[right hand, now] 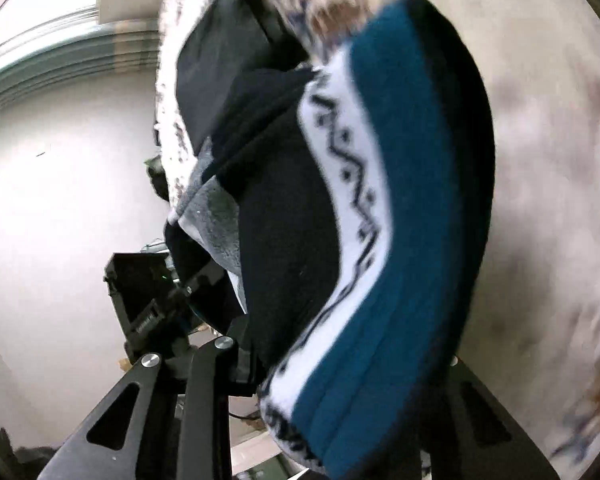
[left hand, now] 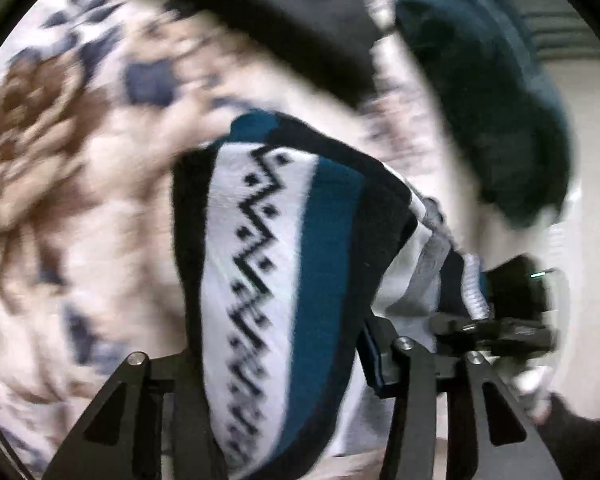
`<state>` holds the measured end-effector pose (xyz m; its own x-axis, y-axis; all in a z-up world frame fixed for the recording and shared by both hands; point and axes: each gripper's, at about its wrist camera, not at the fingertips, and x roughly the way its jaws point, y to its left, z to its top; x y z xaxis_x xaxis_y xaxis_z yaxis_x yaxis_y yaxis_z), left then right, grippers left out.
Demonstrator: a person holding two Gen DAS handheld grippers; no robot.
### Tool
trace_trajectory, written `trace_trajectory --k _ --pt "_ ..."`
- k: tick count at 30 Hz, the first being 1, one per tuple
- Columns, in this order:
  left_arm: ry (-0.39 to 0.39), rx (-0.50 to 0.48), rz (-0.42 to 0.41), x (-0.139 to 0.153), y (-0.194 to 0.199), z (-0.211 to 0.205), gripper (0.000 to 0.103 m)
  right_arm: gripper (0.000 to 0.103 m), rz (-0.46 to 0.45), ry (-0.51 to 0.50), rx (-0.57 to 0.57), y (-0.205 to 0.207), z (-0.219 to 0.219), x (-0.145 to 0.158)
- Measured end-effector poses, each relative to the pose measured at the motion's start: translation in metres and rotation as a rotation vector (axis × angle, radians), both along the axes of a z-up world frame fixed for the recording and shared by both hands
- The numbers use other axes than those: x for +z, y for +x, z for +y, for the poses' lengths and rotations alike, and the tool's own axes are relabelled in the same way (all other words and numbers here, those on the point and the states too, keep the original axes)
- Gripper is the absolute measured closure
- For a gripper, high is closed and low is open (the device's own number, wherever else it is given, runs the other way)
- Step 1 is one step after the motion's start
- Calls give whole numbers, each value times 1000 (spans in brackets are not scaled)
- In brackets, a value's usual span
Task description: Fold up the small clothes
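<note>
A small knit garment [left hand: 284, 280] with black, teal and white bands and a black zigzag pattern hangs lifted between my two grippers. It also fills the right wrist view [right hand: 380, 220]. My left gripper [left hand: 284, 380] is shut on one end of it, the cloth draped over the fingers. My right gripper [right hand: 332, 392] is shut on the other end. The right gripper's black body [left hand: 500, 320] shows at the right in the left wrist view. The left gripper's body [right hand: 148, 292] shows at the left in the right wrist view. The fingertips are hidden by the cloth.
A cream bedspread [left hand: 80, 140] with brown and blue flowers lies below, also in the right wrist view [right hand: 548, 160]. Dark clothes [left hand: 268, 12] and a dark teal garment [left hand: 480, 100] lie on it. A white wall [right hand: 60, 200] and a window [right hand: 40, 20] are beyond.
</note>
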<state>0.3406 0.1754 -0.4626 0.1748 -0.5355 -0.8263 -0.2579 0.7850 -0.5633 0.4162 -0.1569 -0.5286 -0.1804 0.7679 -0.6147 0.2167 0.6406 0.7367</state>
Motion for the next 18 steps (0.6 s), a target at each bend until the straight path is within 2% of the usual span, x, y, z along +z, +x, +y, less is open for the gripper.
trace_trajectory --k 1,2,5,6,8,11,12,13,14,15,16,18 --pt "24 0 4 -6 -2 2 57 71 7 -43 7 -3 4 -8" --pt "24 10 -3 -11 -4 5 50 67 -3 -96 15 -4 9 -17" --pt "44 56 -6 -4 -10 9 48 48 -22 -189 45 -2 12 -27" --pt "59 59 -7 6 -15 8 48 43 -36 -202 52 -3 12 -24" --pt "121 55 -63 37 -36 6 48 35 -82 -244 88 -5 8 -9" --pt "221 83 -105 69 -62 9 30 34 -108 -318 91 -11 -5 12" --pt "295 108 -106 77 -74 12 28 34 -105 -324 77 -11 -7 13" --pt "349 116 -103 75 -84 17 28 34 -100 -337 63 -13 -13 16" --pt "445 123 -99 71 -94 19 28 34 -101 -345 47 -14 -20 21" --pt "508 122 -88 65 -101 23 28 34 -106 -357 33 -15 -24 23" --pt "570 121 -46 51 -108 24 28 34 -111 -372 18 -17 -31 27" --pt "586 154 15 25 -121 36 28 34 -137 -387 -19 -19 -37 37"
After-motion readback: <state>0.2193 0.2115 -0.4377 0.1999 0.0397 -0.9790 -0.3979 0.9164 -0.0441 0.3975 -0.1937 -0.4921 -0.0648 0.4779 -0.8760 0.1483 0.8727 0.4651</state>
